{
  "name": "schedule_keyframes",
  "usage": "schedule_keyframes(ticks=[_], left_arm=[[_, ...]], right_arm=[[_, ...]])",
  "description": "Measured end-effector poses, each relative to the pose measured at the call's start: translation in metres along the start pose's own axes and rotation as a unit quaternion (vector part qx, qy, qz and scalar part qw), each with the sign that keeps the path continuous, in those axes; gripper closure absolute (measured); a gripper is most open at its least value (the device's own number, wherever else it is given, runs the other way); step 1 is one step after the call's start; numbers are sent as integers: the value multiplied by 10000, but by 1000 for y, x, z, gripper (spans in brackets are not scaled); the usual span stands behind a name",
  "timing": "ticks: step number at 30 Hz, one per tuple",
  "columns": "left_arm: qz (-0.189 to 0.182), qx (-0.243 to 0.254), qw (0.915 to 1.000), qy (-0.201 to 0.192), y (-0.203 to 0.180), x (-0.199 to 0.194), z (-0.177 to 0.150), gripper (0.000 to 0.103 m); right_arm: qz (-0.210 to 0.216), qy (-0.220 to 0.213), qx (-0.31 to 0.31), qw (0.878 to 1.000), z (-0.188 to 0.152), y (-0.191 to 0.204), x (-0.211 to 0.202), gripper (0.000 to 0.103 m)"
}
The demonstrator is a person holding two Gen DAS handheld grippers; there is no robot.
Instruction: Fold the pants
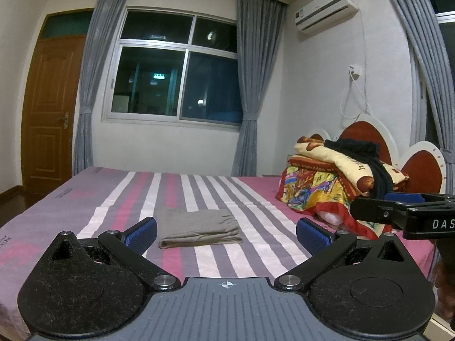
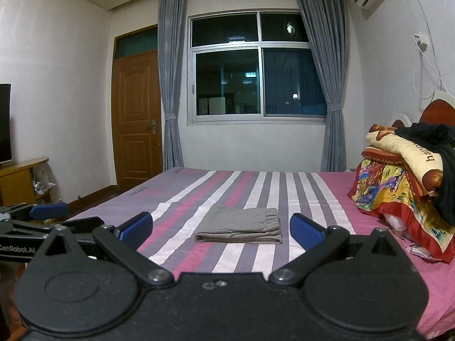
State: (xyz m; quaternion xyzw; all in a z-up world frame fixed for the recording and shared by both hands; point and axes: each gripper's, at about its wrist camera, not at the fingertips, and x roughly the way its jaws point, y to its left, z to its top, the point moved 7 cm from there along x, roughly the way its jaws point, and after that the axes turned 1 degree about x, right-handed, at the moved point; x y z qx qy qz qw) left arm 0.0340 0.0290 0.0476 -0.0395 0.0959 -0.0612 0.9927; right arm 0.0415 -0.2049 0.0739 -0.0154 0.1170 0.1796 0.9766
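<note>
Grey pants (image 1: 199, 227) lie folded into a small flat rectangle on the striped bed (image 1: 113, 199); they also show in the right wrist view (image 2: 239, 226). My left gripper (image 1: 226, 231) is open and empty, held above the near edge of the bed, short of the pants. My right gripper (image 2: 220, 228) is open and empty, also short of the pants. The right gripper shows at the right edge of the left wrist view (image 1: 398, 207). The left gripper shows at the left edge of the right wrist view (image 2: 42, 213).
A pile of colourful folded quilts (image 1: 335, 182) with a black garment (image 1: 366, 156) on top sits at the bed's head on the right; it also shows in the right wrist view (image 2: 403, 187). A wooden door (image 2: 133, 119), curtained window (image 2: 256, 68) and TV stand (image 2: 17, 182) lie beyond.
</note>
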Motion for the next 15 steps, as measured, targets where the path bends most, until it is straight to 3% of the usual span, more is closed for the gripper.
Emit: schedule_keyframes(ticks=[15], left_arm=[[-119, 31, 9998, -181, 8, -3, 9, 0]], right_arm=[[-7, 37, -29, 10000, -1, -6, 3, 0]])
